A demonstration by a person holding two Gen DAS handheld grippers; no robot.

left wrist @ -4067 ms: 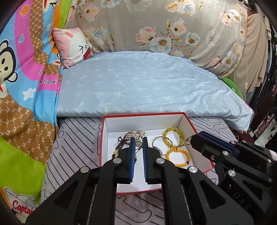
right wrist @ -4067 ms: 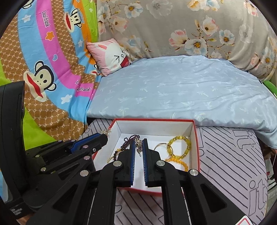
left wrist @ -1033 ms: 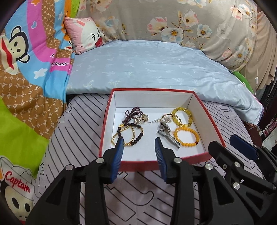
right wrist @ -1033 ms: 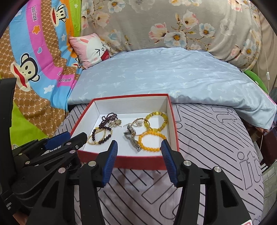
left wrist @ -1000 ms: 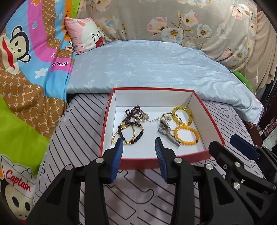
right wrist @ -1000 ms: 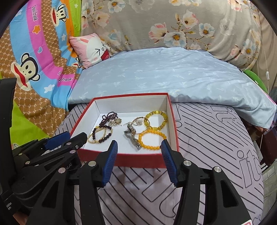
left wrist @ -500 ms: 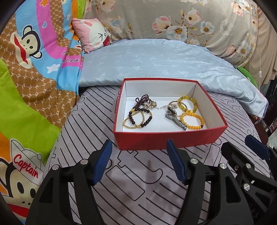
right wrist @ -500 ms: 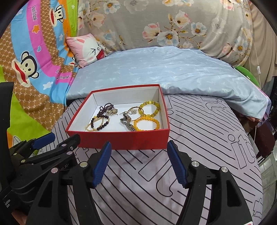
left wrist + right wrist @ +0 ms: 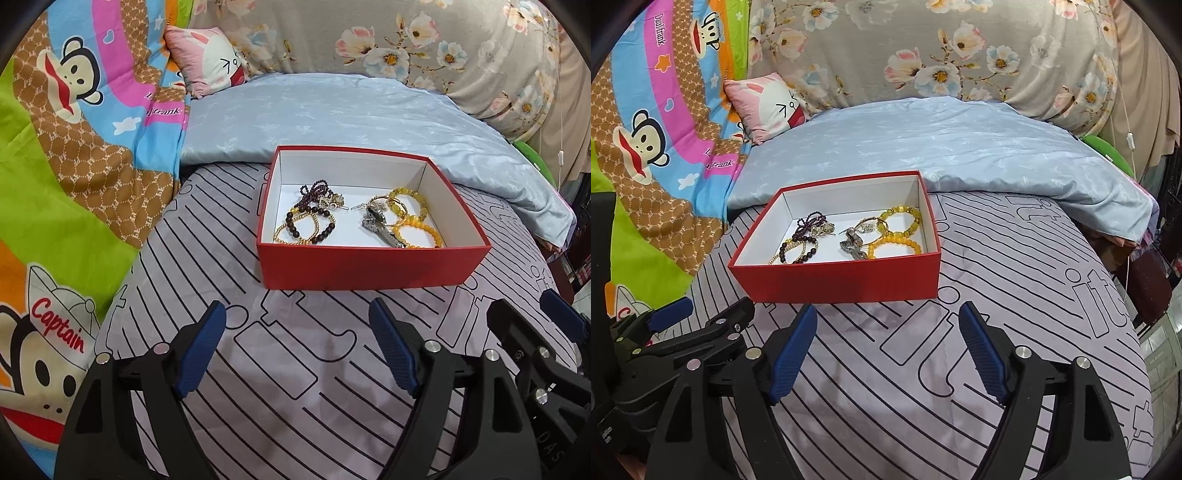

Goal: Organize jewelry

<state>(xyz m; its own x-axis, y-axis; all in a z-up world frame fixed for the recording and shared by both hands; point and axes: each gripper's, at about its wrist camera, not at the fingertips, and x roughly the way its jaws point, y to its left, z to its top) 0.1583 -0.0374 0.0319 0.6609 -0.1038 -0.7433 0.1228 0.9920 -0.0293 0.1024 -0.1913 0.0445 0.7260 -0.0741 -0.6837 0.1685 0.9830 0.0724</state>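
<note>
Red box (image 9: 369,267) hides bracelets' (image 9: 415,234) near edges — clasps (tangled) unreadable.

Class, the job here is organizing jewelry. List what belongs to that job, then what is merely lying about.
Belongs to the job:
red box
orange bead bracelet
dark bead bracelet
silver chain piece

Lying about:
pink bunny pillow
blue quilt
monkey blanket

Left claw (image 9: 297,347) and right claw (image 9: 890,349) (both empty) have just been opening.
</note>
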